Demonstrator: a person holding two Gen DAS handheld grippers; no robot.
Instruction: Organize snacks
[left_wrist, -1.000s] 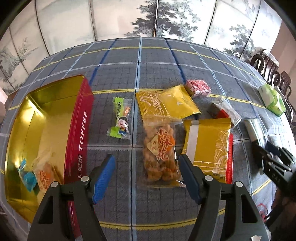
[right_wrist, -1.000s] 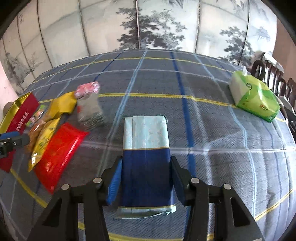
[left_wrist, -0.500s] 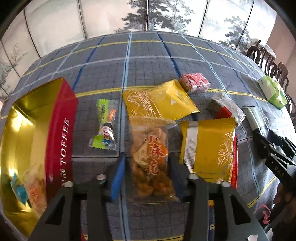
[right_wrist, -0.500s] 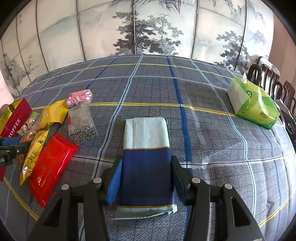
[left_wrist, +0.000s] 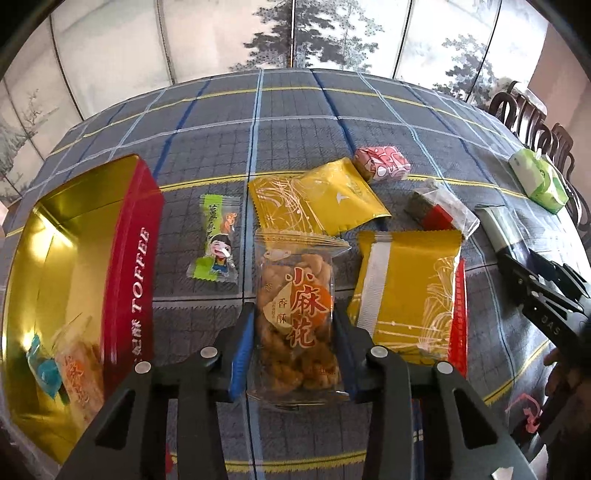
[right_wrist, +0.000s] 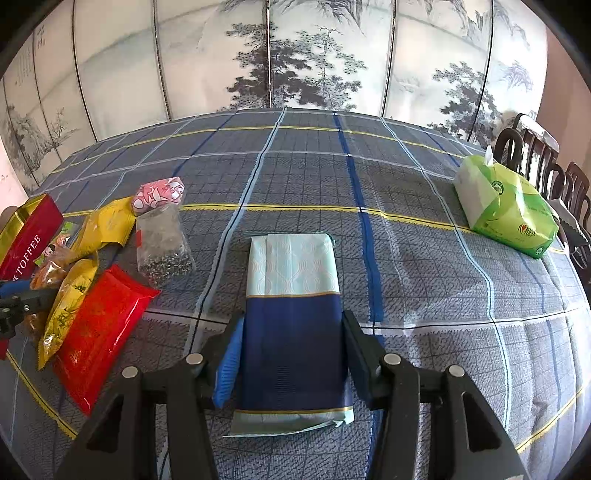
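Note:
My left gripper (left_wrist: 293, 354) is shut on a clear bag of fried twists (left_wrist: 297, 314) with orange print. A red and gold toffee tin (left_wrist: 136, 273) stands open to its left, with a few snacks inside. A small green candy packet (left_wrist: 218, 240), two gold packets (left_wrist: 317, 199) (left_wrist: 406, 291), a pink packet (left_wrist: 382, 168) and a clear seed packet (left_wrist: 439, 212) lie around. My right gripper (right_wrist: 291, 360) is shut on a blue and pale-green packet (right_wrist: 293, 317) lying on the cloth. A red packet (right_wrist: 99, 328) lies to its left.
A checked blue-grey tablecloth (right_wrist: 369, 184) covers the table. A green tissue pack (right_wrist: 506, 206) sits at the far right near dark wooden chairs (right_wrist: 539, 162). A painted folding screen (right_wrist: 295, 55) stands behind the table.
My left gripper moved forward over the fried-twist bag and closed on its sides. My right gripper stayed around the blue packet with little movement.

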